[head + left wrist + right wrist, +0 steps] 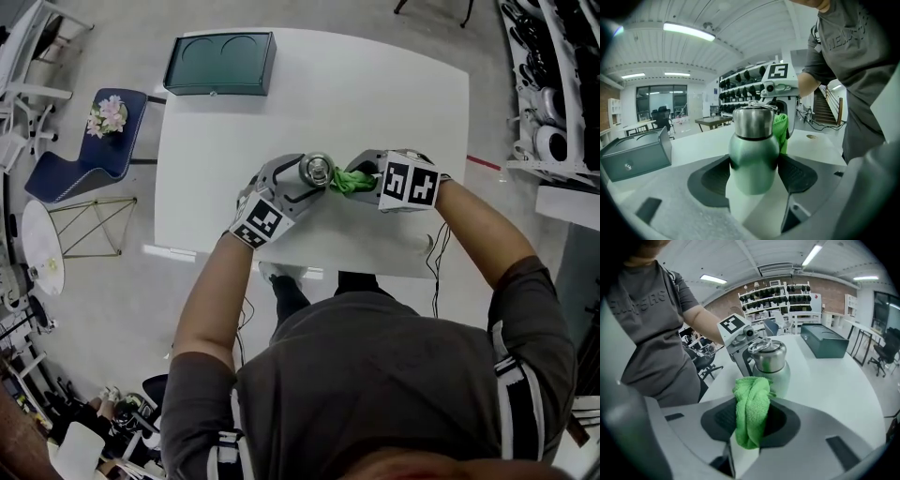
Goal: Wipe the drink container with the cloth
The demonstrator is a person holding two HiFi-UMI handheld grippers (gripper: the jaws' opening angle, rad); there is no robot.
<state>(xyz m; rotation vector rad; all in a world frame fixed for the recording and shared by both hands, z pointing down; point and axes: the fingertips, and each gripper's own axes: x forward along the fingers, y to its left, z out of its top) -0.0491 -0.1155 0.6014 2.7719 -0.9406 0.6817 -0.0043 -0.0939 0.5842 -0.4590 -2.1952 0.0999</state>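
**Two grippers engaged: flask clamped, cloth at its side**

1. Holding. Your left gripper [298, 180] has its jaws closed on the lower body of the green steel flask [753, 154], one pad on each side. The flask stands upright, steel cap on top. This grip appears intended to steady it against the push of wiping. I cannot tell whether its base rests on the worktop [375, 103].

2. Wiping tool. Your right gripper [370, 178] pinches a bunched green cloth [751, 411] between its jaws. A wad stands proud of the tips, so cloth rather than plastic meets the metal. The cloth sits at the flask's upper side, opposite your left gripper; contact looks likely but is not confirmed.

3. Location. The flask is near the middle of the worktop's near edge, directly in front of you.

4. Surroundings. A dark green case [219, 63] lies at the far left corner, well apart. Nothing lies between.

5. Obstruction. The left pads cover two sides of the lower body; in my judgement those patches stay unwiped unless you regrip.
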